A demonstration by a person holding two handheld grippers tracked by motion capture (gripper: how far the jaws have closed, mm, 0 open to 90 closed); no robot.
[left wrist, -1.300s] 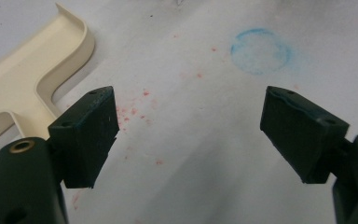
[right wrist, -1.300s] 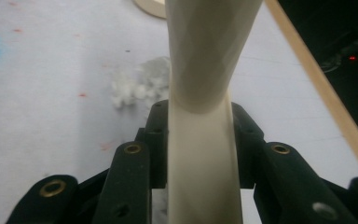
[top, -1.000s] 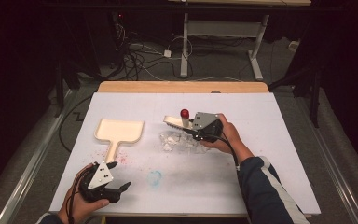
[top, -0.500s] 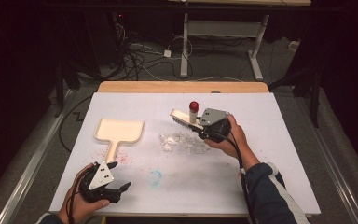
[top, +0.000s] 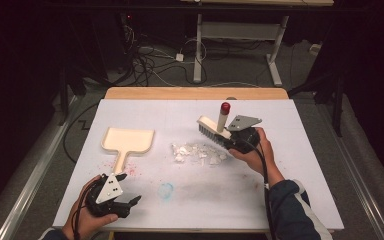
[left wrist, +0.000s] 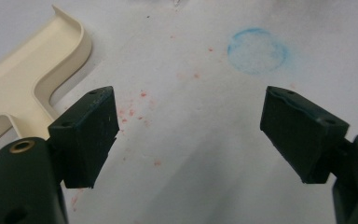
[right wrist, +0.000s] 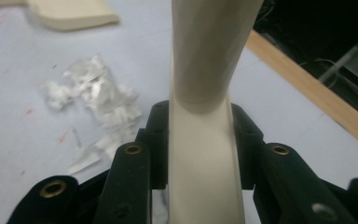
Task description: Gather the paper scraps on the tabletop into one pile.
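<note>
— Two grippers: what is your left gripper (top: 130, 202) doing?
— Its jaws gape, empty, just below the dustpan (top: 128, 141).
— And your right gripper (top: 228, 141)?
— Clamped on the brush (top: 215, 129), bristles just above the paper scraps (top: 197, 152).

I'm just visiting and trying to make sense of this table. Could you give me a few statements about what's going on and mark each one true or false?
1. The right gripper is shut on the cream hand brush with a red-tipped handle. True.
2. The left gripper holds the cream plastic dustpan. False: its jaws are open with nothing between them, and the dustpan lies apart on the table.
3. A small pile of white paper scraps lies between the dustpan and the brush. True.
4. The scraps are already inside the dustpan. False: they lie on the white table cover, to the dustpan's right in the high view.
5. A faint blue ring mark shows on the cover. True.
</note>
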